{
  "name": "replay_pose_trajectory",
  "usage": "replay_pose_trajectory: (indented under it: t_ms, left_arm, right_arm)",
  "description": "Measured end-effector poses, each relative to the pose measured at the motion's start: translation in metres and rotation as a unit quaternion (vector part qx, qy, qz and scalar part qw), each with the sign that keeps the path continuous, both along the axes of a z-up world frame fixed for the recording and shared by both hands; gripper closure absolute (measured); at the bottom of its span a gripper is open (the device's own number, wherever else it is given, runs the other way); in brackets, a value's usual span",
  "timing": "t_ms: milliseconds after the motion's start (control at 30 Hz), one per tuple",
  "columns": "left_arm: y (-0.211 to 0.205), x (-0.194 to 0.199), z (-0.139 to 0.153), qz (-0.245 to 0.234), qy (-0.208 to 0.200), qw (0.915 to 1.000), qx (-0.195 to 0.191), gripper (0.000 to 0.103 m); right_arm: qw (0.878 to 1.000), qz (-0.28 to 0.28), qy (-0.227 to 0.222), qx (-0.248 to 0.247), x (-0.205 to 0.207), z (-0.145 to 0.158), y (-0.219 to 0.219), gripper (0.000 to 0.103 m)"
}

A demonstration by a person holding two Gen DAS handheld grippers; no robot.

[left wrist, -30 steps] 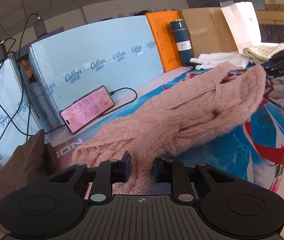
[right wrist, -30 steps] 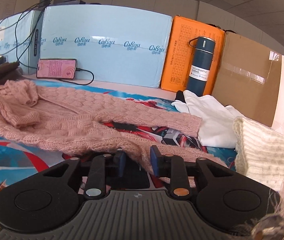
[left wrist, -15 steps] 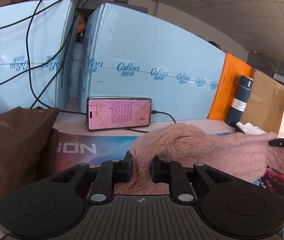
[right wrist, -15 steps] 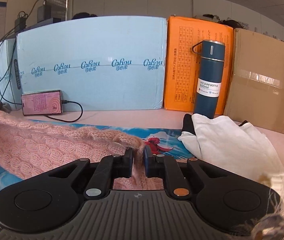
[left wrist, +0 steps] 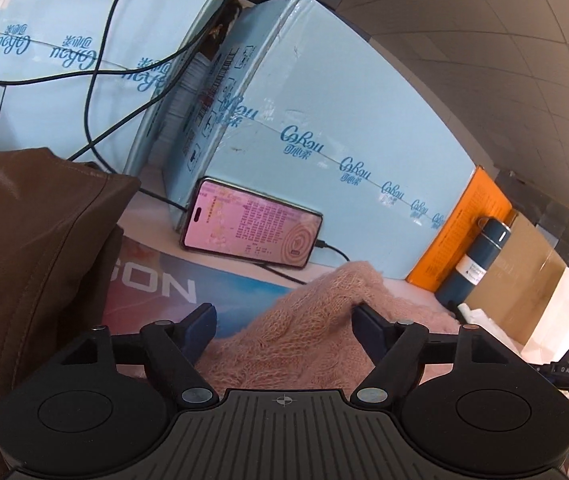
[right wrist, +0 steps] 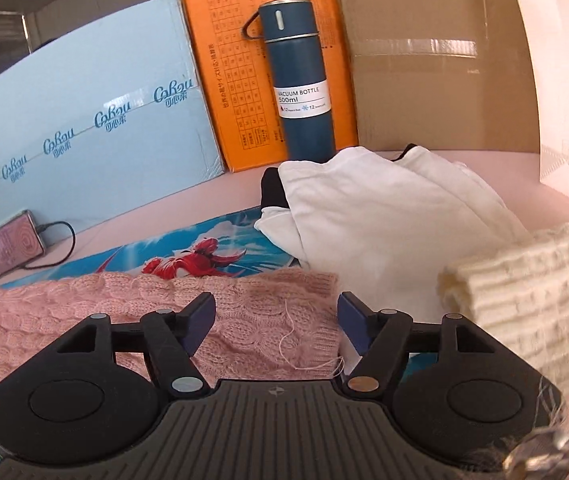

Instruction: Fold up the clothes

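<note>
A pink cable-knit sweater (left wrist: 316, 320) lies on the printed table mat (left wrist: 156, 288). My left gripper (left wrist: 282, 318) has its jaws opening, spread wide; the knit bunches loosely between the fingers and brushes the right fingertip (left wrist: 364, 320) without being pinched. In the right wrist view the pink sweater (right wrist: 124, 312) stretches leftward, its end lying flat between the opening jaws of my right gripper (right wrist: 276, 316), whose pads stand clear of it. The right gripper's body also shows at the right edge of the left wrist view.
A brown leather garment (left wrist: 24, 240) fills the left. A phone (left wrist: 250, 228) on a cable leans on light-blue boxes (left wrist: 324, 120). An orange box (right wrist: 244, 80), blue vacuum bottle (right wrist: 300, 80) and cardboard box (right wrist: 436, 60) line the back. White cloth (right wrist: 384, 220) and cream knit (right wrist: 524, 292) lie right.
Both grippers were shut on the pink sweater and carried it toward the back; now both stand open and the knit lies loose. Both views have rolled.
</note>
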State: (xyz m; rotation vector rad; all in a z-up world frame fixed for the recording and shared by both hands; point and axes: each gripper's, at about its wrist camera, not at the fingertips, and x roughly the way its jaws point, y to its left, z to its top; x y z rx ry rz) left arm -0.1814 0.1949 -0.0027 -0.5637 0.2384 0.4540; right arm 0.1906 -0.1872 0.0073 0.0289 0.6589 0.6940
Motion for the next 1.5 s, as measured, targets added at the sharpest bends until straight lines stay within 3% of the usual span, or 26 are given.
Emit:
replay_pose_trajectory:
  t_ms: [67, 200, 233, 267, 333, 367, 400, 467, 567, 600, 700, 767, 800, 867, 1000, 1167, 1233, 1267, 1300, 1333, 1367, 1400, 1500]
  left_arm:
    - [0.003, 0.014, 0.002, -0.033, 0.002, 0.9994, 0.005, 0.018]
    - [0.004, 0.037, 0.001, -0.063, 0.024, 0.9976, 0.014, 0.021]
    - [0.002, 0.039, 0.001, -0.073, 0.026, 0.9968, 0.016, 0.039]
    - [0.001, 0.04, 0.002, -0.084, 0.031, 0.9958, 0.019, 0.069]
    - [-0.001, 0.038, 0.003, -0.098, 0.029, 0.9947, 0.011, 0.085]
    - [0.002, 0.033, 0.004, -0.109, 0.011, 0.9937, -0.023, 0.087]
    - [0.01, 0.026, 0.003, -0.125, -0.021, 0.9883, -0.086, 0.087]
    - [0.026, 0.019, -0.001, -0.145, -0.069, 0.9664, -0.201, 0.086]
    - [0.046, 0.017, -0.014, -0.083, -0.031, 0.9598, -0.266, 0.086]
    - [0.049, 0.018, -0.019, -0.056, -0.014, 0.9615, -0.269, 0.086]
    - [0.049, 0.024, -0.025, -0.035, -0.011, 0.9686, -0.246, 0.075]
    - [0.038, 0.024, -0.013, -0.011, 0.013, 0.9846, -0.174, 0.045]
    - [0.032, 0.024, -0.006, 0.001, 0.026, 0.9909, -0.132, 0.039]
    - [0.015, 0.021, 0.007, 0.025, 0.049, 0.9975, -0.044, 0.024]
    - [-0.003, 0.016, 0.016, 0.071, 0.072, 0.9928, 0.064, 0.022]
    - [0.004, 0.03, 0.0, 0.084, 0.141, 0.984, 0.07, 0.022]
    - [0.004, 0.034, -0.003, 0.083, 0.154, 0.9814, 0.079, 0.022]
    - [0.002, 0.033, -0.003, 0.082, 0.154, 0.981, 0.085, 0.022]
    - [0.001, 0.032, -0.002, 0.082, 0.151, 0.9811, 0.089, 0.022]
    - [-0.001, 0.027, 0.002, 0.08, 0.139, 0.9833, 0.087, 0.022]
    - [-0.003, 0.022, 0.006, 0.078, 0.125, 0.9857, 0.081, 0.022]
    - [-0.005, 0.016, 0.01, 0.075, 0.112, 0.9882, 0.071, 0.021]
    - [-0.014, 0.002, 0.017, 0.061, 0.076, 0.9946, 0.037, 0.012]
  right_arm:
    - [1.0, -0.016, 0.005, 0.012, -0.003, -0.004, -0.005, 0.036]
    - [0.999, -0.046, 0.012, 0.015, -0.008, -0.015, -0.006, 0.038]
    - [0.999, -0.047, 0.003, 0.014, -0.011, -0.016, -0.006, 0.039]
    - [0.999, -0.047, -0.005, 0.013, -0.013, -0.016, -0.006, 0.039]
    - [0.999, -0.049, -0.02, 0.009, -0.018, -0.015, -0.005, 0.043]
    - [0.998, -0.049, -0.028, 0.008, -0.021, -0.015, -0.004, 0.047]
    - [0.998, -0.05, -0.037, 0.007, -0.022, -0.015, -0.004, 0.055]
    - [0.997, -0.053, -0.049, -0.002, -0.023, -0.015, -0.001, 0.062]
    - [0.996, -0.065, -0.052, -0.012, -0.018, -0.017, 0.001, 0.073]
    - [0.997, -0.068, -0.046, -0.01, -0.015, -0.018, 0.001, 0.076]
    - [0.997, -0.067, -0.045, -0.009, -0.013, -0.019, 0.003, 0.084]
    - [0.996, -0.065, -0.054, -0.013, -0.014, -0.018, 0.006, 0.092]
    - [0.996, -0.065, -0.061, -0.016, -0.014, -0.016, 0.007, 0.097]
    - [0.994, -0.071, -0.084, -0.022, -0.015, -0.009, 0.011, 0.098]
    - [0.988, -0.099, -0.115, -0.041, -0.006, 0.004, 0.024, 0.099]
    - [0.984, -0.12, -0.088, -0.093, 0.014, -0.008, 0.039, 0.099]
    - [0.986, -0.126, -0.063, -0.084, 0.016, -0.014, 0.037, 0.098]
    - [0.987, -0.134, -0.055, -0.07, 0.015, -0.013, 0.032, 0.095]
    - [0.987, -0.143, -0.046, -0.058, 0.011, -0.008, 0.028, 0.079]
    - [0.986, -0.156, -0.045, -0.043, 0.003, -0.001, 0.022, 0.046]
    - [0.984, -0.169, -0.044, -0.029, -0.005, 0.006, 0.016, 0.032]
    - [0.983, -0.179, -0.039, -0.015, -0.013, 0.012, 0.011, 0.024]
    - [0.985, -0.17, 0.029, 0.019, -0.023, 0.02, 0.003, 0.024]
